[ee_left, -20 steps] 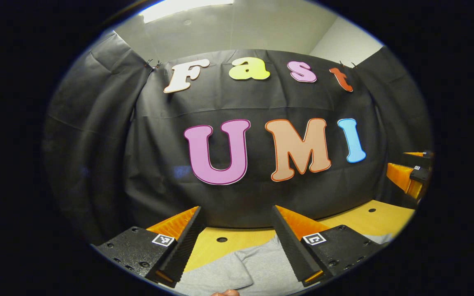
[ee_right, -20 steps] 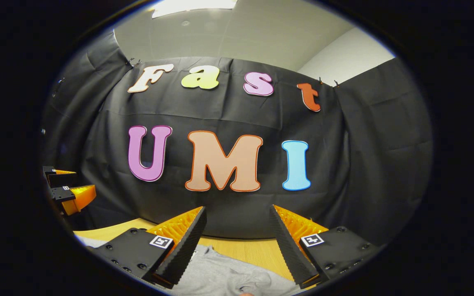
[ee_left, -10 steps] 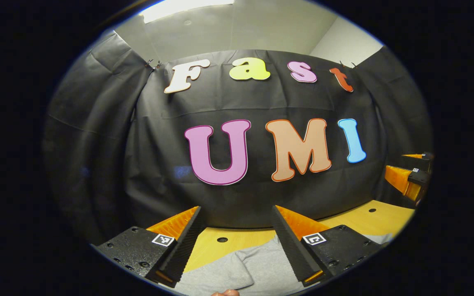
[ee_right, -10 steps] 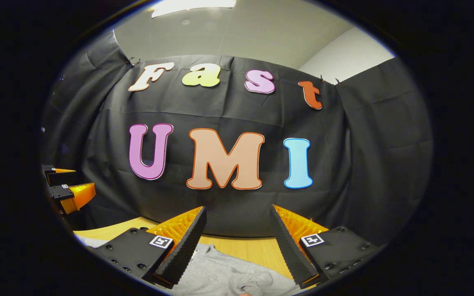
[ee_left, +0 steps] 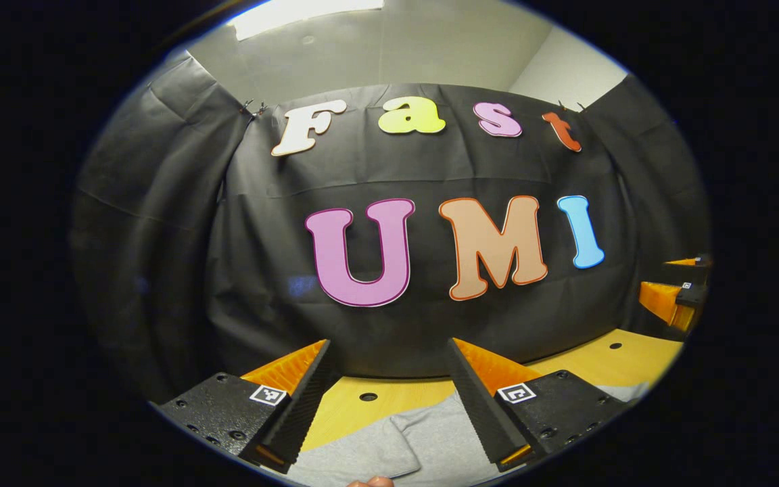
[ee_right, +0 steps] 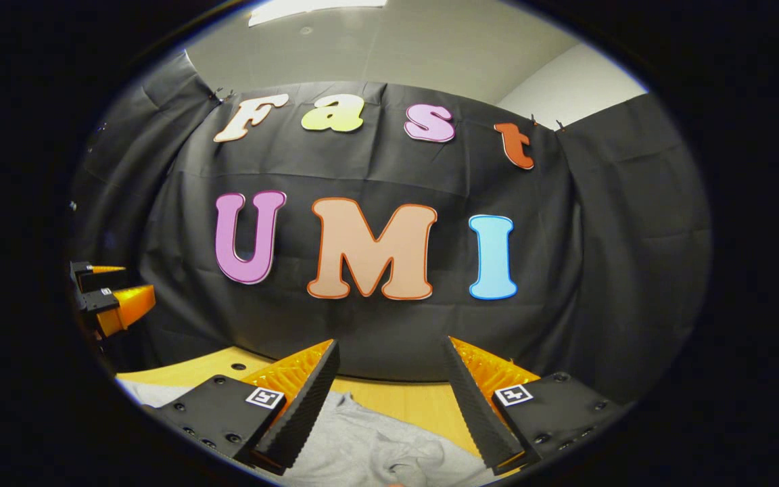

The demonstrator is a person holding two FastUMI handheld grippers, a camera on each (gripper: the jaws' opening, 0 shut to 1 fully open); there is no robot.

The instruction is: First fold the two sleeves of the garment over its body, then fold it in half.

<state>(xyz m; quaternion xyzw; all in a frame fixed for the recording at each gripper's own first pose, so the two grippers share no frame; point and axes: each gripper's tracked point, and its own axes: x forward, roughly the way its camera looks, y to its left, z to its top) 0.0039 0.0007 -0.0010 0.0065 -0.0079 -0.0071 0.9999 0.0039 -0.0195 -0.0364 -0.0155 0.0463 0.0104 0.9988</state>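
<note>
A grey garment point(ee_left: 423, 443) lies flat on the yellow wooden table point(ee_left: 633, 355), low in the left gripper view, with a folded edge across it. My left gripper point(ee_left: 389, 352) hangs above it, open and holding nothing. In the right gripper view the grey garment point(ee_right: 376, 450) looks rumpled beneath my right gripper point(ee_right: 389, 348), which is also open and empty. The right gripper point(ee_left: 673, 294) appears at the far right of the left gripper view. The left gripper point(ee_right: 115, 297) appears at the far left of the right gripper view.
Black cloth walls close the booth behind and to both sides of the table. The table top has small round holes point(ee_left: 368, 397). A fingertip point(ee_left: 369, 481) peeks in at the bottom of the left gripper view. Bare table point(ee_right: 423, 406) lies beyond the garment.
The right gripper has tipped slightly downward, so more garment and table appear beneath it. The left gripper has barely moved. Both stay open.
</note>
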